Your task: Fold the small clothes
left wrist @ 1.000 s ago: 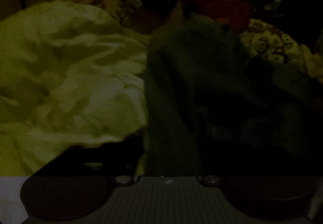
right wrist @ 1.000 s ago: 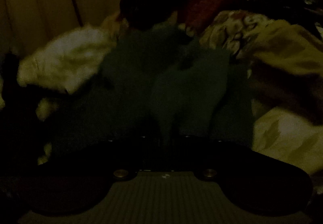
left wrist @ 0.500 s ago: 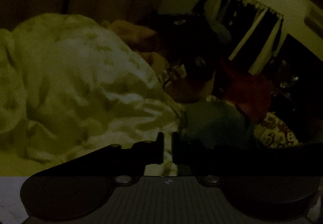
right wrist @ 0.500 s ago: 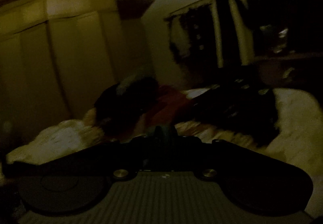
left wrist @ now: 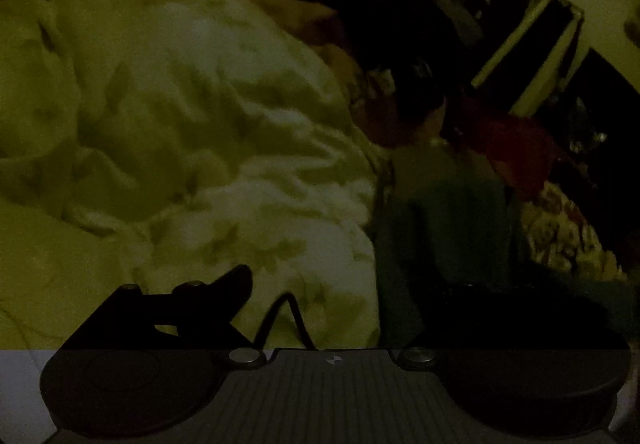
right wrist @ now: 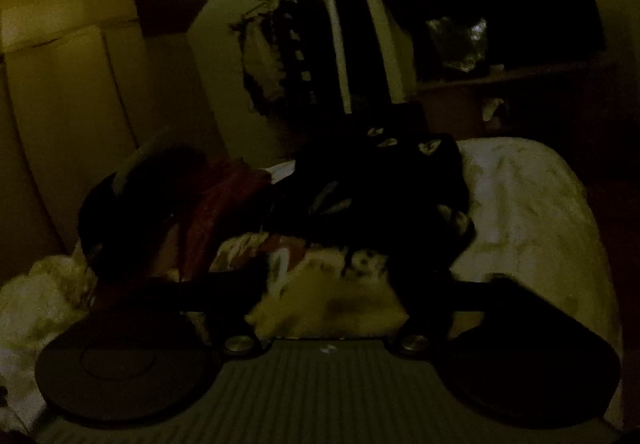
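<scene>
Super dim room, but both claws look spread wide with nothing in them: the left claw (left wrist: 340,296) has its jaws far apart over the pale rumpled blanket (left wrist: 180,132), and the right claw (right wrist: 332,292) is just as wide, pointed at a patterned cloth (right wrist: 320,296) and a dark pile (right wrist: 380,196) on the bed (right wrist: 528,204). The green garment (left wrist: 448,228) lies ahead and to the right of the left claw, running roughly away from it, near its right finger. I'd say the left hand is nearer for the next grab.
</scene>
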The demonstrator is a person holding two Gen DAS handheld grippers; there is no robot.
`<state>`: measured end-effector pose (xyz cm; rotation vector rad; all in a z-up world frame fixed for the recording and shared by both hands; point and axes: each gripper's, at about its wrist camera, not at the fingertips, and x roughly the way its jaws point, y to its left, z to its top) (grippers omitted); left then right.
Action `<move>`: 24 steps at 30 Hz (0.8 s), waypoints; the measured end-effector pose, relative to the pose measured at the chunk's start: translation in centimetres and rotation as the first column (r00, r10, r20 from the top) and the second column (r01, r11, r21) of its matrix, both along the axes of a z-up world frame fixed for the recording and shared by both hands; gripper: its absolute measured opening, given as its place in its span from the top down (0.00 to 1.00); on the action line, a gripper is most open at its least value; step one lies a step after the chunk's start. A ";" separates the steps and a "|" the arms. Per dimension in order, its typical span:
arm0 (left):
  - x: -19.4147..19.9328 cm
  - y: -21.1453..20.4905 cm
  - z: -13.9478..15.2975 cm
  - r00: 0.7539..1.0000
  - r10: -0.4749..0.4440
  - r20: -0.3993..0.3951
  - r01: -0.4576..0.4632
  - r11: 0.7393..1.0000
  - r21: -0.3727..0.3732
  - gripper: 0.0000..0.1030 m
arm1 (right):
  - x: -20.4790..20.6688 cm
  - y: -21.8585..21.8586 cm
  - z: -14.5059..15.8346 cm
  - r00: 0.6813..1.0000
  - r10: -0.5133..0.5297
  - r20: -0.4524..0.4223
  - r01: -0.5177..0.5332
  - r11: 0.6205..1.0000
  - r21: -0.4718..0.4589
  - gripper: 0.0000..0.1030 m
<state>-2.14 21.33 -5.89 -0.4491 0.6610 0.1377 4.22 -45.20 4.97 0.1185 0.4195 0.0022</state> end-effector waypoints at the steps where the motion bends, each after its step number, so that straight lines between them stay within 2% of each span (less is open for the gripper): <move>1: -0.1 0.0 0.2 1.000 0.020 0.007 -0.020 1.000 0.010 0.00 | -1.3 0.2 -0.6 1.000 0.007 0.002 -0.007 1.000 -0.022 0.30; 3: -1.1 0.8 1.5 0.987 0.145 0.064 -0.148 0.988 0.051 0.00 | -2.8 0.2 -1.1 1.000 0.008 -0.002 -0.008 0.999 -0.036 0.30; 4: -1.9 1.5 2.5 0.969 0.224 0.104 -0.232 0.970 0.067 0.00 | -3.5 -0.1 -1.3 1.000 0.001 -0.009 -0.001 1.000 -0.029 0.30; 5: -3.0 2.4 3.6 0.940 0.309 0.146 -0.322 0.944 0.075 0.00 | -4.1 -0.4 -1.5 1.000 -0.007 -0.027 0.006 1.000 -0.019 0.30; 6: -4.3 3.4 4.8 0.898 0.399 0.185 -0.418 0.906 0.074 0.00 | -4.6 -0.8 -1.5 0.999 -0.017 -0.040 0.017 1.000 -0.008 0.30; 8: -7.9 5.2 6.9 0.793 0.557 0.246 -0.586 0.808 0.063 0.00 | -5.6 -1.6 -1.7 0.999 -0.021 -0.049 0.024 0.999 0.044 0.30; 9: -9.4 5.6 7.6 0.749 0.609 0.261 -0.645 0.760 0.077 0.00 | -5.7 -2.0 -1.8 0.998 -0.014 -0.057 0.018 0.996 0.085 0.30; 10: -11.1 5.8 8.3 0.701 0.658 0.274 -0.703 0.702 0.114 0.00 | -5.5 -2.7 -2.3 0.997 -0.001 -0.075 0.013 0.988 0.155 0.30; 11: -12.4 5.8 8.7 0.670 0.686 0.284 -0.738 0.656 0.159 0.00 | -5.4 -2.8 -2.7 0.996 0.006 -0.090 0.013 0.978 0.207 0.32; 12: -13.6 5.6 8.8 0.665 0.691 0.283 -0.746 0.631 0.211 0.00 | -5.1 -3.2 -3.5 0.994 0.012 -0.108 0.018 0.963 0.269 0.35; 13: -14.5 5.4 8.5 0.702 0.662 0.263 -0.712 0.659 0.244 0.00 | -4.5 -3.6 -4.4 0.992 0.015 -0.126 0.029 0.942 0.334 0.36; 14: -14.8 5.2 8.1 0.761 0.607 0.230 -0.648 0.720 0.248 0.00 | -4.0 -3.9 -5.0 0.990 0.015 -0.137 0.038 0.926 0.375 0.38; 15: -14.7 4.8 7.3 0.851 0.499 0.162 -0.525 0.821 0.224 0.00 | -3.3 -4.1 -5.6 0.988 0.006 -0.154 0.057 0.914 0.401 0.40; 16: -14.2 4.2 6.5 0.905 0.412 0.108 -0.426 0.886 0.185 0.00 | -2.8 -4.2 -6.1 0.986 -0.009 -0.168 0.079 0.906 0.416 0.40; 17: -13.4 3.4 5.6 0.946 0.319 0.063 -0.325 0.936 0.138 0.00 | -2.6 -4.3 -6.5 0.985 -0.016 -0.173 0.091 0.897 0.433 0.40; 18: -12.6 2.2 4.6 0.972 0.229 0.047 -0.232 0.968 0.091 0.00 | -2.2 -4.5 -6.8 0.983 -0.024 -0.179 0.106 0.880 0.463 0.40; 19: -11.5 1.0 3.5 0.989 0.143 0.050 -0.145 0.989 0.038 0.00 | -1.9 -4.7 -7.0 0.982 -0.035 -0.183 0.122 0.863 0.490 0.42; 20: -10.1 -0.2 2.6 0.997 0.061 0.037 -0.060 0.998 -0.008 0.00 | -1.7 -4.8 -7.0 0.983 -0.042 -0.180 0.128 0.858 0.498 0.43; 21: -8.5 -1.4 1.6 1.000 -0.015 0.012 0.016 0.999 -0.045 0.00 | -1.7 -5.0 -7.0 0.984 -0.047 -0.174 0.129 0.858 0.498 0.47; 22: -6.9 -2.8 0.6 0.997 -0.078 -0.011 0.077 0.995 -0.056 0.00 | -1.6 -5.1 -6.9 0.984 -0.056 -0.167 0.133 0.856 0.499 0.56; 23: -5.3 -4.2 -0.1 0.991 -0.128 -0.034 0.127 0.992 -0.025 0.00 | -1.4 -5.3 -6.8 0.985 -0.066 -0.162 0.140 0.853 0.503 0.61; 24: -4.1 -5.3 -0.7 0.988 -0.143 -0.059 0.145 0.989 0.035 0.00 | -1.2 -5.6 -6.7 0.985 -0.072 -0.157 0.143 0.850 0.507 0.71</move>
